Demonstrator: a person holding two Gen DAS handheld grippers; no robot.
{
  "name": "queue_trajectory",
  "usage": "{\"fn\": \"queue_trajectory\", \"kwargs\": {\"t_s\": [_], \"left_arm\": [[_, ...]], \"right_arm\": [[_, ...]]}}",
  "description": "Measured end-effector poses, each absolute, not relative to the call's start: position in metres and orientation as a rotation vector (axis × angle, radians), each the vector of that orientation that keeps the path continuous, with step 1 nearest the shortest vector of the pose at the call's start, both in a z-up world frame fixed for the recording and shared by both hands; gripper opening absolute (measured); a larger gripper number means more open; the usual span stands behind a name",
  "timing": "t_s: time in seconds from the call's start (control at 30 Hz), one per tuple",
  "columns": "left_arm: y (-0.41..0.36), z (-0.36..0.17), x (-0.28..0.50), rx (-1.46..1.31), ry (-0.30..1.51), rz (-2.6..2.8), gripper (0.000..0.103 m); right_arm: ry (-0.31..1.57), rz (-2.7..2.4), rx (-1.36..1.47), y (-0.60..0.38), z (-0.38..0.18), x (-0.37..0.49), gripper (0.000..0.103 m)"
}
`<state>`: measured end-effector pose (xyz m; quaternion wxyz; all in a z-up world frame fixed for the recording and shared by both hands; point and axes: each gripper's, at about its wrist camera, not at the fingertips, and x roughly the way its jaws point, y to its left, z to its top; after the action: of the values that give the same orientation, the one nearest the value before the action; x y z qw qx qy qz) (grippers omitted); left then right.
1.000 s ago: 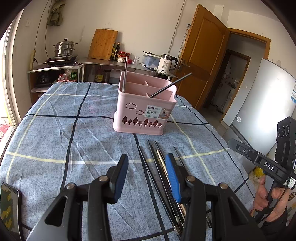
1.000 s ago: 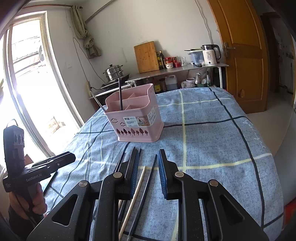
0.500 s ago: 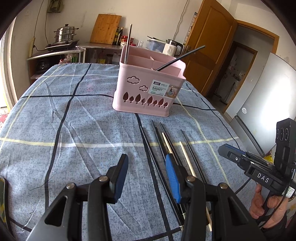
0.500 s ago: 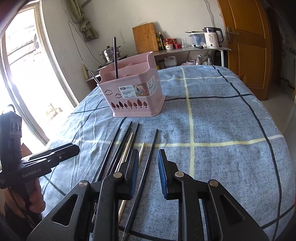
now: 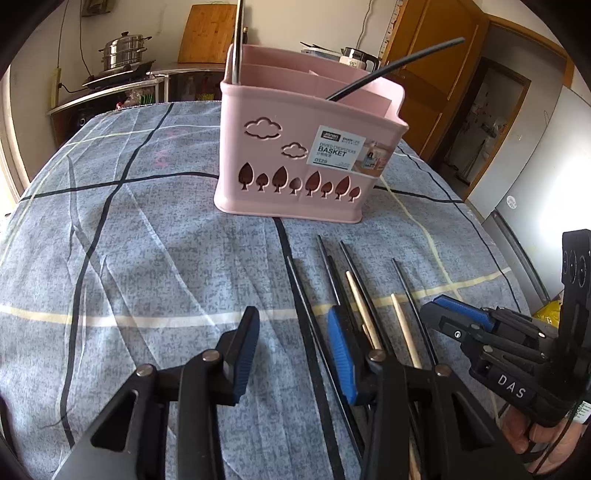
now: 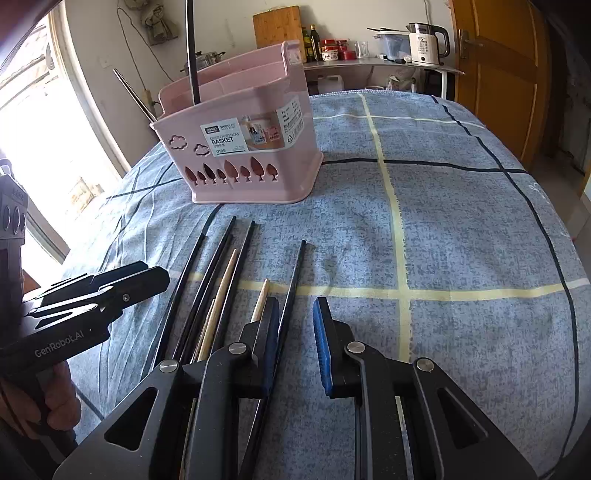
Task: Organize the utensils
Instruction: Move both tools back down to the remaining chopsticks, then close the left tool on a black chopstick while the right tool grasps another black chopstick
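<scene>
A row of loose chopsticks (image 5: 334, 280), several black and two of pale wood (image 6: 221, 299), is laid out on the blue checked cloth (image 5: 147, 229) of the worktop, just in front of the pink basket (image 5: 306, 147), their tips turned toward it. The basket is stood upright on the cloth, with a black chopstick (image 5: 395, 68) leaned out of one compartment and a metal utensil (image 5: 238, 40) propped at its far corner. Nearer than the basket, the left hand-held gripper (image 5: 291, 354) is held low over the leftmost black chopstick, its blue-padded jaws apart and just narrowed, that chopstick seen between them but not pinched. The right hand-held gripper (image 6: 295, 343) is lowered over the rightmost black chopstick (image 6: 291, 291), jaws likewise just narrowed with a gap left, nothing clamped. Behind the basket, a kettle (image 6: 428, 38) and a cutting board (image 6: 277, 33) are seen on a counter.
</scene>
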<state>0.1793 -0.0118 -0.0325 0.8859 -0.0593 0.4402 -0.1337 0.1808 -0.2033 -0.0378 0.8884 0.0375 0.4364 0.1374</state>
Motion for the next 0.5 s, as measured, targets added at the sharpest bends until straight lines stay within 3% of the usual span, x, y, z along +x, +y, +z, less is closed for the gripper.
{"fn": "queue_trajectory", "kwargs": {"t_s": [0.27,0.43,0.5], "left_arm": [[-0.023,-0.04,0.185,-0.071,0.929,-0.267,0.029],[-0.03,-0.04,0.185,-0.028,0.935,-0.275,0.012],[-0.03,-0.04,0.184,-0.014,0.94,-0.27,0.01]], "right_arm": [[0.914,0.274,0.037,-0.195,-0.042,0.19,0.016],[0.915,0.271,0.034,-0.199,-0.042,0.188,0.008],[0.92,0.269,0.039,-0.202,-0.042,0.188,0.008]]}}
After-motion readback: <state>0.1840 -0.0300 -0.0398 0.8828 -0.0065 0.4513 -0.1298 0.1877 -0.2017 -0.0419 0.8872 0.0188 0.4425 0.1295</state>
